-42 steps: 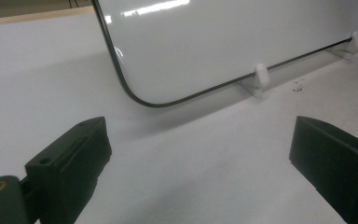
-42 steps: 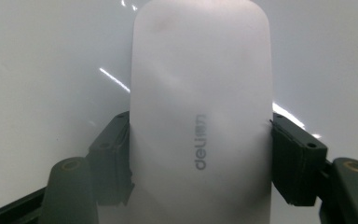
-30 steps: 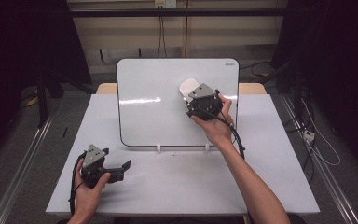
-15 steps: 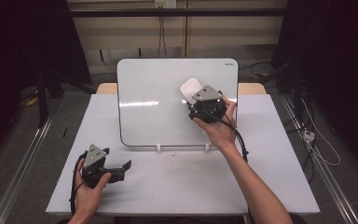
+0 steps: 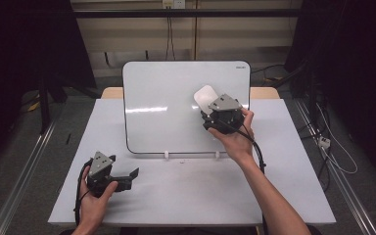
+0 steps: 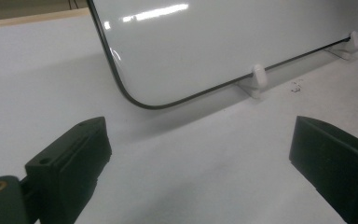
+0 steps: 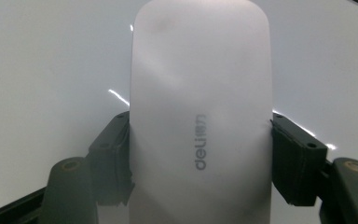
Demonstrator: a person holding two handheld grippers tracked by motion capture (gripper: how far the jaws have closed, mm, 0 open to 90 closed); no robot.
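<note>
Against the upper right of the whiteboard (image 5: pixel 176 107), the eraser (image 7: pixel 200 116) was held flat, clamped by the right claw (image 5: pixel 209 108). The left claw (image 6: pixel 200 154) was kept wide over the tabletop (image 5: pixel 191 191). If pressed too hard, the propped board might be tipped back.

The high view looked forward and down from above the person's side onto the white rectangular table (image 5: pixel 186 196) and the upright glossy white whiteboard (image 5: pixel 166 112). The left gripper view sat low and close over the tabletop, facing the board's lower rounded corner (image 6: pixel 130 95). The right gripper view pressed very near the board's face (image 7: pixel 51 56). All three shared that board.
</note>
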